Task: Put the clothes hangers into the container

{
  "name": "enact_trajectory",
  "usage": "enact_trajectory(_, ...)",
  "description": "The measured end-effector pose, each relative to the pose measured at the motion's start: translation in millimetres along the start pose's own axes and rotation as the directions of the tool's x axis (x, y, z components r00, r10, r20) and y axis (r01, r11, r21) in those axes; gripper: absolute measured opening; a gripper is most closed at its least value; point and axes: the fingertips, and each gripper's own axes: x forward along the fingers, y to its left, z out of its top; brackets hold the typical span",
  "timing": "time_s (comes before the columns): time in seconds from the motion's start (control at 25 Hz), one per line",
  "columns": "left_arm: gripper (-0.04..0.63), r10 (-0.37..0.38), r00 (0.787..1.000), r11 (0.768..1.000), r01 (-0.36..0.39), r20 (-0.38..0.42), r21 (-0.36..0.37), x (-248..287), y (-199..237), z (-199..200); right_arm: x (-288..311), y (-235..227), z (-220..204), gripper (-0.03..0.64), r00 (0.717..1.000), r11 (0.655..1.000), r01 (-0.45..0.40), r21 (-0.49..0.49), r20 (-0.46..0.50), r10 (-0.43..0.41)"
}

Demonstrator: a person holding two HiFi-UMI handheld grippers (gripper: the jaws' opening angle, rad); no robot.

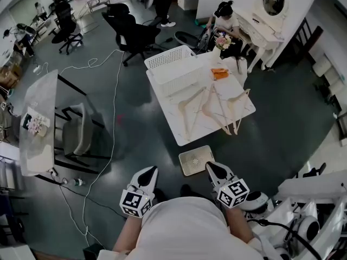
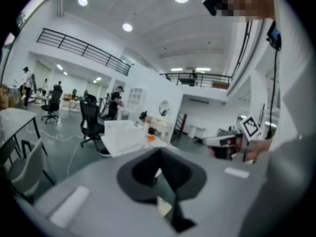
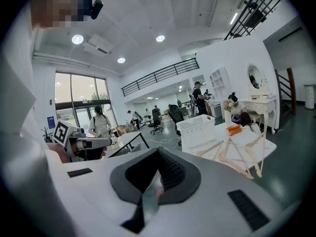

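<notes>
— How much room is there ahead?
— Open grey floor point(image 1: 135, 129) lies between both grippers and the white table point(image 1: 169, 112), which stands cornerwise with its near corner towards us. A white perforated panel point(image 1: 195, 160) lies on the floor just before that corner. A white cable point(image 1: 111, 140) trails down the left, near a glass-topped desk point(image 1: 43, 107). A seated person point(image 1: 225, 18) is close behind the table's far side.
— And the grippers?
— The left gripper point(image 1: 150, 170) and right gripper point(image 1: 210, 166) are held low, well apart from the table. Each has its jaws pressed together on nothing.
— The hangers?
— Several hangers point(image 1: 217, 104) of pale wood lie flat and overlapping on the tabletop, and some poke past its right edge. The white slatted basket point(image 1: 171, 69) stands on the far-left corner, just beside them.
</notes>
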Motion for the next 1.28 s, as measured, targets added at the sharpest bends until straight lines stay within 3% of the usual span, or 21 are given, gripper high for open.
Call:
enact_trajectory(0.48,0.002,0.016,1.000,1.000,-0.016,-0.002,-0.004,9.7,-9.9,-3.5,-3.8,-11.4,-0.3,0.003,0.999,0.999,-0.042,0.027,0.010,0.042)
enact_trajectory(0.68,0.002,0.014,0.999,1.000,-0.013,0.051,-0.028,17.5,-18.4,2.3,-7.7,-24.8,3.2,0.003,0.997,0.997,-0.071,0.023,0.024,0.070)
enact_trajectory(1.0,0.002,0.076,0.993,0.997,-0.073,0.090,-0.039,34.2,-23.6,4.9,-11.3,-45.8,1.6,0.003,0.989,0.989,-0.148,0.012,0.008,0.148)
enact_trajectory(1.28,0.002,0.109,0.992,0.992,-0.104,0.068,-0.071,46.8,-13.7,-1.5,-6.1,-67.7,3.4,0.003,0.992,0.992,-0.123,0.026,0.004,0.123)
